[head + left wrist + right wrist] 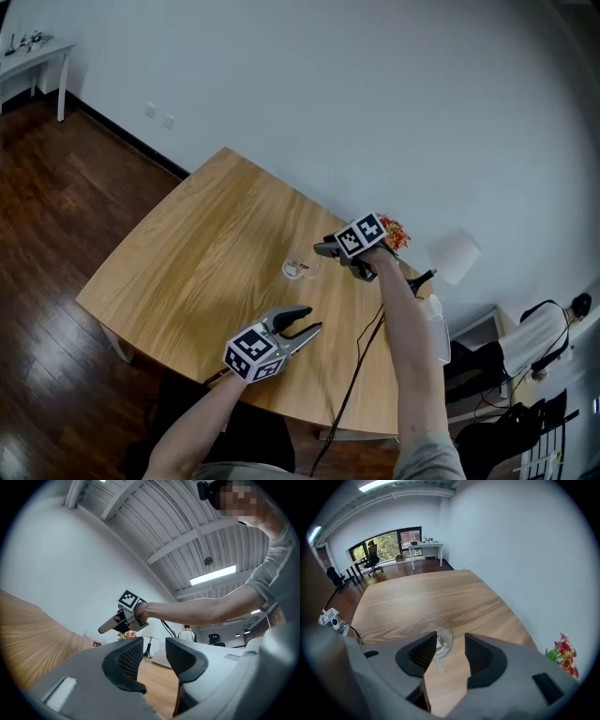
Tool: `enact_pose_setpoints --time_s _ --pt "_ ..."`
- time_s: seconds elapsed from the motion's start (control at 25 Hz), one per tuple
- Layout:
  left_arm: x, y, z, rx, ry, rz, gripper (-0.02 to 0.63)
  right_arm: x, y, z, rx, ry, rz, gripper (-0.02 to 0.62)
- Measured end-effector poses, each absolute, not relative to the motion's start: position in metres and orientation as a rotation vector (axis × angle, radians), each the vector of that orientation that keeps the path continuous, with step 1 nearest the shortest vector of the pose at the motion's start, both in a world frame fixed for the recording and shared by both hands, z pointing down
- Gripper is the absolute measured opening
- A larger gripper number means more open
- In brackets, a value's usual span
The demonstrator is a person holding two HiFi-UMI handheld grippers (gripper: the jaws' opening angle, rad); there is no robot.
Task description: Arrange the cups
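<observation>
A clear glass cup stands upright on the wooden table. My right gripper hangs just right of the cup and a little above it, pointing steeply down. In the right gripper view the cup lies just beyond the right gripper, partly behind one finger; the jaws are open with nothing between them. My left gripper stands open near the table's front edge, short of the cup. The left gripper view shows the left gripper empty, with the cup and the right gripper ahead.
Red flowers and a white lamp shade stand past the table's far right edge. A black cable trails over the table's right front. A person sits at the far right. Dark wood floor surrounds the table.
</observation>
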State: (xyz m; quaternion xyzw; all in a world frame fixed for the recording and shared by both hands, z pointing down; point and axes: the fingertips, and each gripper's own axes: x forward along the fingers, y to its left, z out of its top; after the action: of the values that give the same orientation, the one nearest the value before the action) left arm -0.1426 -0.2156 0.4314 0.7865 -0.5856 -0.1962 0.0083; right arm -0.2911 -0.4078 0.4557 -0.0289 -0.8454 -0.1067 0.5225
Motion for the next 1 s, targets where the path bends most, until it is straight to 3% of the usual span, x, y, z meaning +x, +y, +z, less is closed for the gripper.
enact_pose_setpoints --time_s 0.32,0.48,0.56,1.0 --pt "-0.144 -0.214 0.433 2.452 -1.855 -0.595 0.156 -0.308 -0.418 0.492 -0.044 -1.913 -0.303 0.202" --pt "-0.140 -0.215 0.436 2.458 -1.864 -0.562 0.156 -0.309 -0.411 0.516 -0.083 -1.824 -0.313 0.124" --pt "-0.139 -0.216 0.436 2.463 -1.874 -0.552 0.156 -0.304 -0.409 0.521 -0.096 -1.788 -0.312 0.040" --pt "-0.139 -0.221 0.440 2.467 -1.893 -0.474 0.156 -0.276 -0.380 0.500 -0.176 -1.867 -0.157 0.038"
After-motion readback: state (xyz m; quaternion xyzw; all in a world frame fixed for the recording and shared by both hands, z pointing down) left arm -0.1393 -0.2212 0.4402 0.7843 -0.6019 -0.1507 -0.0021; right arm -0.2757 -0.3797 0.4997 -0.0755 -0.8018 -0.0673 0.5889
